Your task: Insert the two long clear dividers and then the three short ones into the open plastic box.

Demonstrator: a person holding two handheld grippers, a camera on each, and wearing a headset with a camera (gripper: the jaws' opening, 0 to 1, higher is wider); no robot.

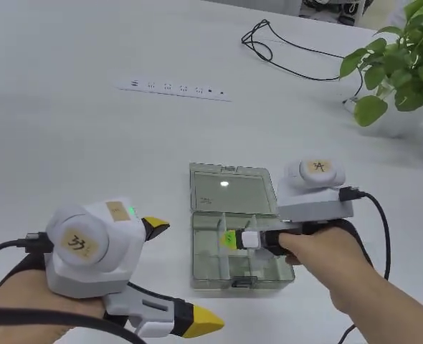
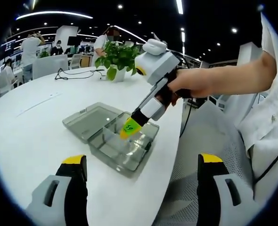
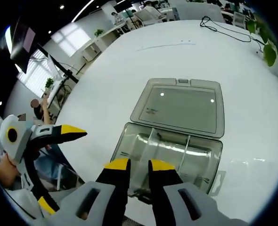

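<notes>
Right now the right gripper point(image 1: 231, 240) reaches in from the person's right side, its nose dipped into the tray half of the open plastic box point(image 1: 194, 251). The box sits flat on the white table point(image 1: 68, 143), straight in front of them. Its lid point(image 1: 229, 190) lies folded back on the far side, which leaves the tray free to reach from above.

In the right gripper view, the two yellow-tipped jaws stand close together with just a narrow gap, over the near wall of the box. I cannot tell whether a clear piece is pinched between them, as the plastic is see-through. Inside the tray some dividers point(image 3: 176, 147) seem to be standing already: one long line runs across and a couple of short ones meet it. How many are properly seated I cannot say. My guess is that a short piece near the front is being lined up or pressed down.

The left gripper point(image 1: 179, 276) hangs low and to the left, well apart from the box, with its jaws spread wide and nothing in them. It looks parked there to leave room, ready to steady the box should it slide.

A power strip point(image 1: 174, 89), a black cable point(image 1: 283, 50) and a potted plant point(image 1: 405, 64) sit toward the back of the table, well away from the work
</notes>
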